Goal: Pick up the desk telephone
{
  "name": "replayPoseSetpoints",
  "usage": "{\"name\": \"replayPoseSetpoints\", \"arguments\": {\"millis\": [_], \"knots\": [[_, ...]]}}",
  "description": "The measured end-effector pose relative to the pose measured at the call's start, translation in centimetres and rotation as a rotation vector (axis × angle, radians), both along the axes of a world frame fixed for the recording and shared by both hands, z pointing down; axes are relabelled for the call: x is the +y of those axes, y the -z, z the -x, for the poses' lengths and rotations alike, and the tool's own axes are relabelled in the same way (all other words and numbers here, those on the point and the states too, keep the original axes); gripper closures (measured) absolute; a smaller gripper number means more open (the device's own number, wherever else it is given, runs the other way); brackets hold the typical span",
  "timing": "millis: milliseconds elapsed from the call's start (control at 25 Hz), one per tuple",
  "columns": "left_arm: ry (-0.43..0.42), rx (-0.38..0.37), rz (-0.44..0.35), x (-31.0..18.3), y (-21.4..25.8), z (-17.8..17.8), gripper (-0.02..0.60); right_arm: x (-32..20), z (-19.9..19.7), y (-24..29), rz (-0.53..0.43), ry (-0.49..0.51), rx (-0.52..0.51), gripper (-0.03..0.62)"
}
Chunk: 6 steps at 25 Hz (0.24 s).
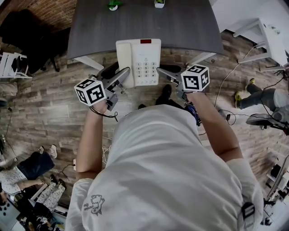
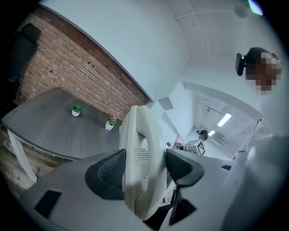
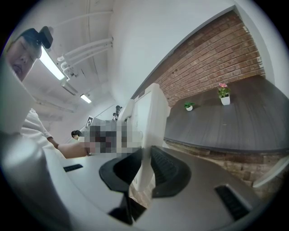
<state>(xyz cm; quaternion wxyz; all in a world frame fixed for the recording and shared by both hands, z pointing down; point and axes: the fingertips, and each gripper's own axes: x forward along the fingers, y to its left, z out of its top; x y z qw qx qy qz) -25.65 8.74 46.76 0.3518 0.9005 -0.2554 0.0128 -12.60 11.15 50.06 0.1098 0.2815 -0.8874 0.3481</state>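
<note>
Clamping desk telephone (image 1: 138,62) | left gripper (image 1: 127,72): handset side | right gripper (image 1: 160,70): keypad side

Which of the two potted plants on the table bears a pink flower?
The right-hand plant in the right gripper view; the other plant is all green.

I see a dark grey table (image 1: 189,22) against a brick wall (image 2: 76,67), with a green potted plant (image 1: 113,5) and a pink-flowered potted plant (image 3: 222,94) near its far edge. A wood-plank floor (image 1: 45,108) lies below, where seated people (image 1: 34,164) show at my lower left.
</note>
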Motion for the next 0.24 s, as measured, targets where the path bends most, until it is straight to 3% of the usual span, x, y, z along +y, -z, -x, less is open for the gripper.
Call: {"name": "replayPoseSetpoints", "arguments": {"millis": [240], "knots": [[0.010, 0.004, -0.002, -0.27, -0.20, 0.05, 0.287, -0.25, 0.05, -0.27, 0.004, -0.002, -0.006, 0.522]]}}
